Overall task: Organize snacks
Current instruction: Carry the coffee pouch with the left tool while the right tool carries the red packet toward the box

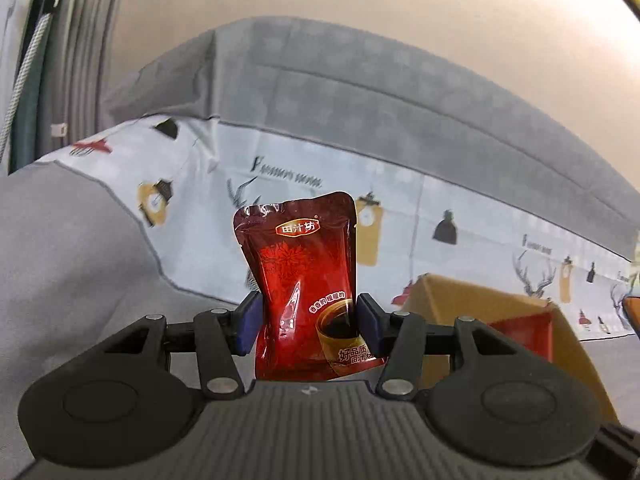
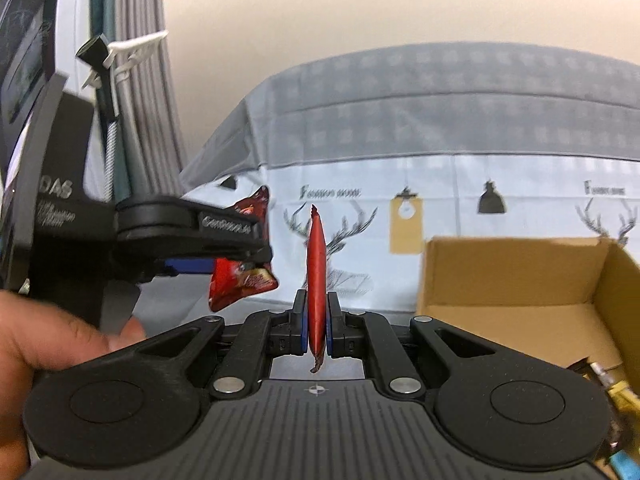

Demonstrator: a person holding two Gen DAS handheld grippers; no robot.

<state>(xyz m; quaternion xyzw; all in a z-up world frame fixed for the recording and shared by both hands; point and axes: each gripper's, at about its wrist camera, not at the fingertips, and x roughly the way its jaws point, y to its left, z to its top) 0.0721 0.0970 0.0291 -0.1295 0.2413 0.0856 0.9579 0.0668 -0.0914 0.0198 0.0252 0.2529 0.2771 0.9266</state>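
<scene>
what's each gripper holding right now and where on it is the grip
Left gripper: a red snack pouch, clamped across its lower half by the side edges. Right gripper: a second red pouch, seen edge-on, pinched flat near its bottom.

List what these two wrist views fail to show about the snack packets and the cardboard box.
- Left wrist view: the dark red packet has its bottom hidden behind the left gripper body; the cardboard box interior is mostly blocked by the gripper's linkage.
- Right wrist view: the red packet in the right gripper is edge-on, so its print is unreadable.
- Right wrist view: the box is cut off at the right edge; items at its lower corner are too blurred to identify.
</scene>
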